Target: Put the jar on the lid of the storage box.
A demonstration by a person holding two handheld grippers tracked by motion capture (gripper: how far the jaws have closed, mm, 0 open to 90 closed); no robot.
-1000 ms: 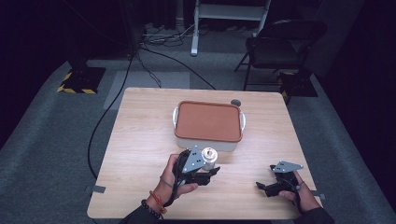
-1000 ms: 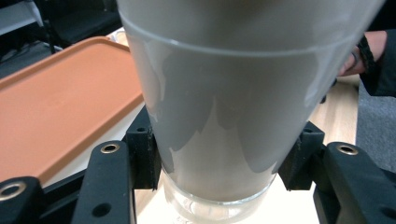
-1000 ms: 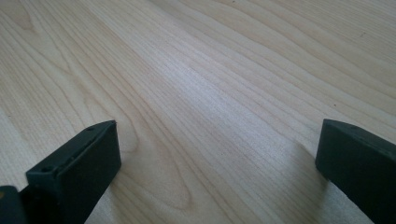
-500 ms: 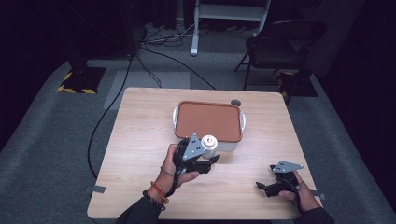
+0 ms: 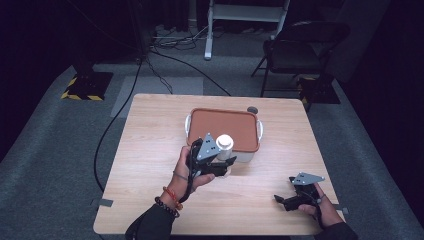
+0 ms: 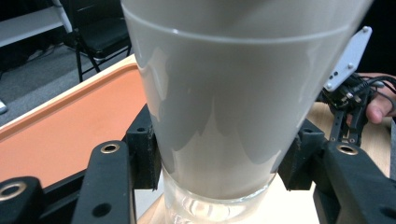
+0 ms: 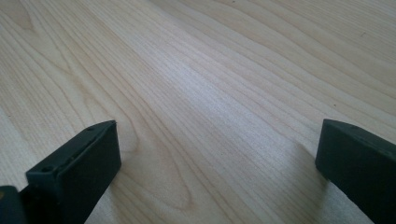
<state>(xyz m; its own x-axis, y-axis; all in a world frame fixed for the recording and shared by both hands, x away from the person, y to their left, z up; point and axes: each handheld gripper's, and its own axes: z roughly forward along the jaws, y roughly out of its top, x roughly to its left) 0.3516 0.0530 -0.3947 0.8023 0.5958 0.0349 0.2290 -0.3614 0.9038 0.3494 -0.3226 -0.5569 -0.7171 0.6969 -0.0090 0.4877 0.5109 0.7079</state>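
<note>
Left gripper (image 5: 220, 166) first: its black jaws are clamped on a tall clear glass of milky white liquid (image 5: 224, 145), held upright just at the near edge of the white tub with a terracotta-orange lid (image 5: 223, 129). From the left gripper view, the glass (image 6: 224, 116) fills the middle, a pad pressing it at nine o'clock and another at three o'clock, the liquid line running near the top. The orange lid (image 6: 60, 135) sits behind at nine to ten o'clock.

Across the light wooden table (image 5: 150, 150), a small dark round thing (image 5: 252, 110) lies just beyond the tub at one o'clock; I cannot tell what it is.

Over to the right gripper (image 5: 281, 200), low near the table's front edge at about four o'clock from the tub, well apart from the glass. In its own view the jaws stand wide apart with nothing between them, just bare wood grain (image 7: 210, 93) below. Beyond the table, a dark folding chair (image 5: 295, 50) stands on grey carpet.
</note>
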